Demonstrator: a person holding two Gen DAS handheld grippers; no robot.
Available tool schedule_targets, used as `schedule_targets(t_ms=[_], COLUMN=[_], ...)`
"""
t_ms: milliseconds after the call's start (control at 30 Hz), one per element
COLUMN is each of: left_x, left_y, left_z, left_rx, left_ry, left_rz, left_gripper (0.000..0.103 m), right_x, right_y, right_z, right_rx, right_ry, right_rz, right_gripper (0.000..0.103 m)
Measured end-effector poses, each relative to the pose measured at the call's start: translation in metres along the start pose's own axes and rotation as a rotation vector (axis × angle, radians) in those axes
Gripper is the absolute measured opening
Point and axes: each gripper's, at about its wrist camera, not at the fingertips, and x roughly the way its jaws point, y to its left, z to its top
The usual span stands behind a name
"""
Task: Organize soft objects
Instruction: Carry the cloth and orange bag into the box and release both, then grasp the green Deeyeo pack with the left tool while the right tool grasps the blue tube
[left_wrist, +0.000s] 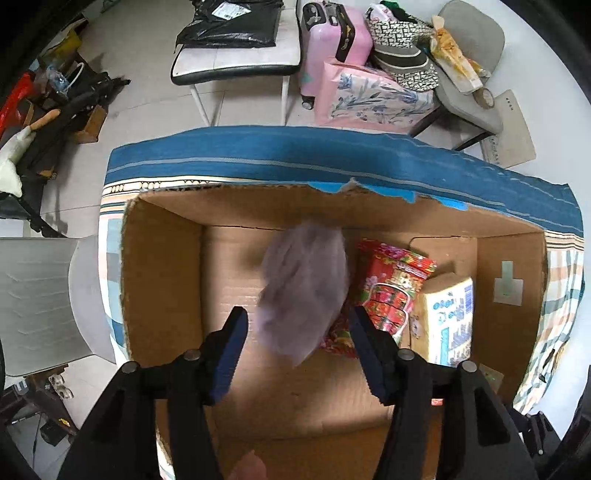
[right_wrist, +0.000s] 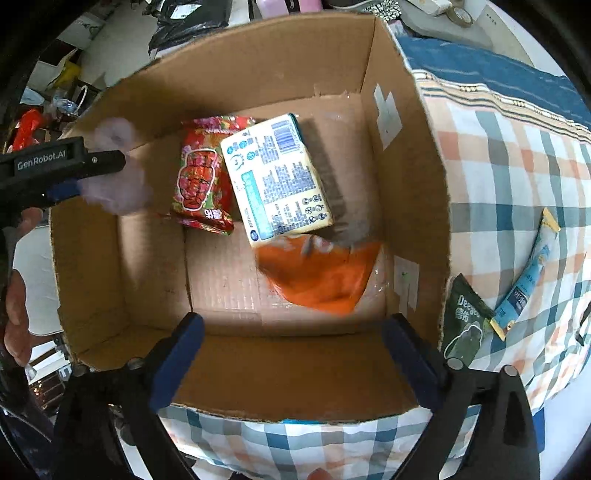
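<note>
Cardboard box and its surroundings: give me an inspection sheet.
Surface: checked cloth under the cardboard box.
Job's things: in the box, red packet, yellow pack, orange bag; blurred purple fluffy item between the left tongs' fingers, untouched.
Clutter: dark green pouch and blue sachet on the cloth.
Grippers: left tongs open; right tongs open, empty.
Cables: nothing seen.
Surroundings: pink suitcase, chairs, bags.

Lilac fluffy item (left_wrist: 304, 291), red floral pkt (right_wrist: 205, 181), orange pkt (right_wrist: 321, 277), brown box (right_wrist: 258, 66), plaid cloth (right_wrist: 517, 177).
</note>
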Motion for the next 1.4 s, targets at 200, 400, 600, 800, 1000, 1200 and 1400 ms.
schedule_targets(t_ms=[200,400,600,800,1000,1200,1400], left_x=[-0.022,-0.052,-0.077,-0.101,-0.132,-0.16,-0.18], left_y=[-0.001,-0.002,-0.001,-0.003,-0.009,-0.021,-0.04], left_z=[-0.012,-0.047,-0.098,-0.146,-0.186,-0.218,-0.236], left_rx=[0.014,0.01,-0.029,-0.059,-0.063,-0.06,-0.061], left_ry=[-0.042,-0.106,-0.179,-0.239,-0.316,-0.365,-0.404], left_rz=[-0.008,-0.03,-0.015,-0.009,0.014,0.021,0.037], left_gripper=[0.087,0.091,0.091,0.091,0.091,0.091,0.091], right_x=[-0.016,-0.033,-0.049,-0.075,-0.11,-0.142,-0.169], right_y=[0.002,0.006,0.012,0.014,0.015,0.012,0.004], right_z=[-0.004,-0.015,-0.036,-0.064,-0.094,-0.122,-0.141], right_rx=[-0.019,-0.04,-0.073,-0.103,-0.143,-0.176,-0.215], right_ry=[-0.038,-0.081,-0.139,-0.209,-0.293,-0.354,-0.386], right_rz=[-0.017,-0.034,-0.056,-0.069,-0.093,-0.071,-0.02], right_gripper=[0.103,0.103,0.103,0.103,0.103,0.103,0.103])
